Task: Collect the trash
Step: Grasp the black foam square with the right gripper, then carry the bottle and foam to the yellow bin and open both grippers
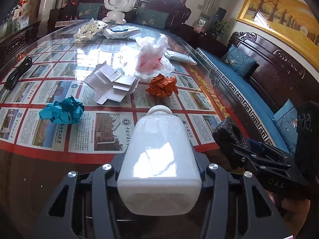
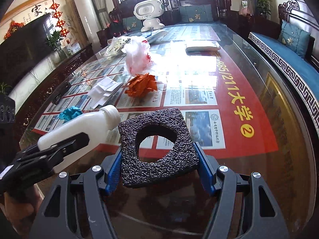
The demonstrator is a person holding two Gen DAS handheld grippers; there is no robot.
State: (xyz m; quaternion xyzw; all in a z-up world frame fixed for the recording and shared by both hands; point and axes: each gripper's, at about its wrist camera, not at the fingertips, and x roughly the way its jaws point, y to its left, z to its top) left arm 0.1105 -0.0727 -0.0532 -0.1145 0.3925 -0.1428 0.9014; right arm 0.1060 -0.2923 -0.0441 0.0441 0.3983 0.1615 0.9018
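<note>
My left gripper is shut on a white plastic bottle, held above the near table edge; the bottle also shows in the right wrist view. My right gripper is shut on a black foam block with a hole, seen in the left wrist view too. On the glass table lie a crumpled orange paper, a crumpled teal paper, a flattened white carton and a pinkish plastic bag.
A white robot toy, a printed white bag and a blue-and-white packet sit at the table's far end. A black cable lies at the left. A white remote lies right. Sofas flank the table.
</note>
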